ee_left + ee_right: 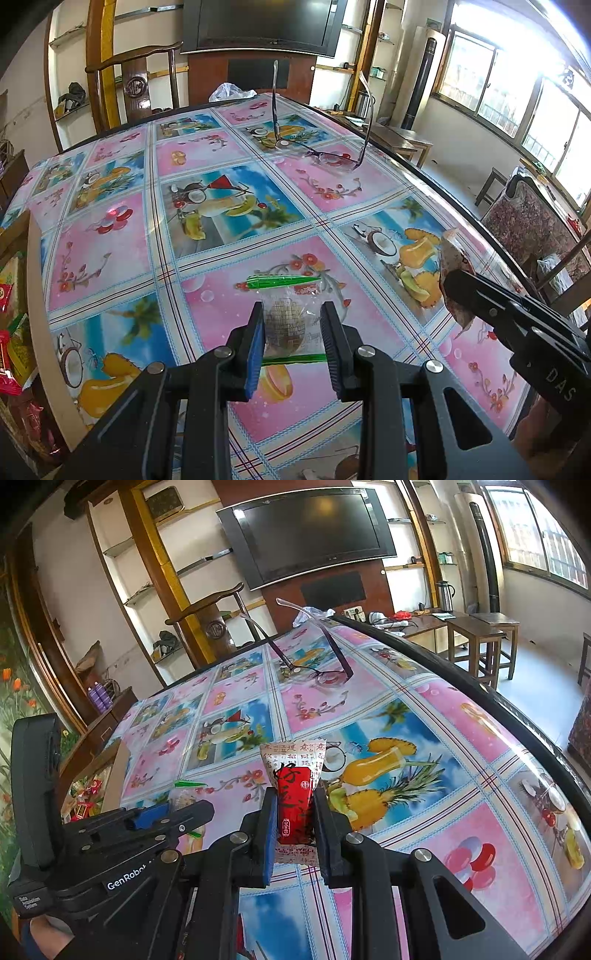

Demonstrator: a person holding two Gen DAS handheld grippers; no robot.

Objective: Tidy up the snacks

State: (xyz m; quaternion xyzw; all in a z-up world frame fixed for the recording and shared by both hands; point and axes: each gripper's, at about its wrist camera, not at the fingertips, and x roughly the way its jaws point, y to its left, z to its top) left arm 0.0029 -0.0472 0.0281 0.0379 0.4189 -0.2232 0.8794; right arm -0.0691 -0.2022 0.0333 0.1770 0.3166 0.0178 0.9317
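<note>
Red-wrapped candy (294, 805) pinched upright in right gripper (295, 812), long axis toward twelve o'clock, left gripper (293, 332) spread around clear-wrapped snack (288, 321) lying flat on table (110, 258), its green-sealed ends at twelve and six o'clock.

"GenRobot" on left claw (173, 812), "DAS" on right claw (452, 286)

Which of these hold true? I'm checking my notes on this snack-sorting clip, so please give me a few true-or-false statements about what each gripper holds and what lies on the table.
1. The right gripper is clamped on a red-and-white printed snack packet. True.
2. The left gripper is shut tight on a clear green-edged snack bag. False: its jaws stand open on either side of the bag, which lies on the table.
3. A pair of thin-framed eyeglasses rests on the fruit-print tablecloth. True.
4. The eyeglasses are folded flat. False: their temples stick up.
</note>
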